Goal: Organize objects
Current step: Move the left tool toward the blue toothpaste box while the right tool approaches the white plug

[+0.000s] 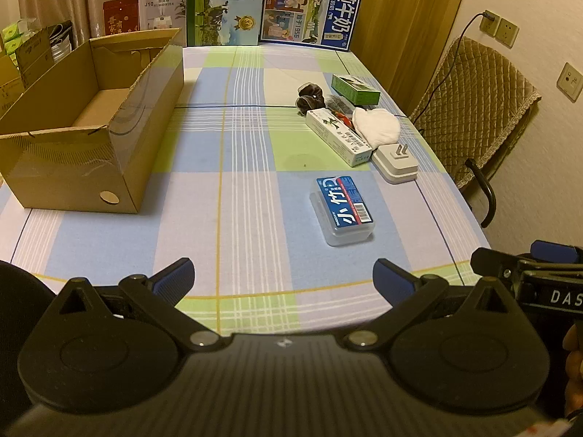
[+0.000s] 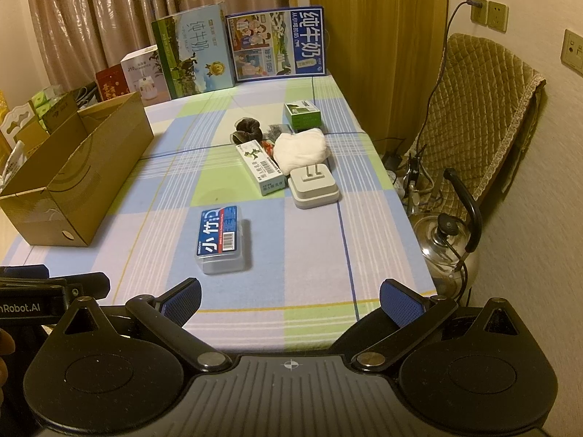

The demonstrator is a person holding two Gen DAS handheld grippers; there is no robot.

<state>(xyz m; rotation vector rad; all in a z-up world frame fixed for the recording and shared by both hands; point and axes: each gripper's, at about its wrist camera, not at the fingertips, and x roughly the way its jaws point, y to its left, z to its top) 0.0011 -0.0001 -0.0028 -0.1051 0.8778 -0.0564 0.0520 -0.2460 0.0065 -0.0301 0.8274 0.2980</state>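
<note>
The loose items lie on the right half of the bench [image 1: 247, 189], which is covered in a blue, green and white checked cloth. Nearest me is a clear plastic case with a blue label [image 1: 342, 209], set apart from the rest. Beyond it is a cluster in which neighbours touch or overlap: a white square plug adapter with its prongs up [image 1: 395, 162], a long white carton with a barcode [image 1: 337, 136], a white crumpled cloth [image 1: 377, 123], a dark scrunchie [image 1: 309, 96] and, farthest, a small green box [image 1: 355, 89]. The open brown cardboard box [image 1: 91, 138] stands empty on the left; I judge it the intended receptacle.

My left claw [image 1: 284, 278] hangs over the near edge, fully spread, holding nothing. My right claw [image 2: 291, 300] likewise gapes empty. I judge both are held back because sorting has not begun; the plastic case is the easiest first reach.
</note>
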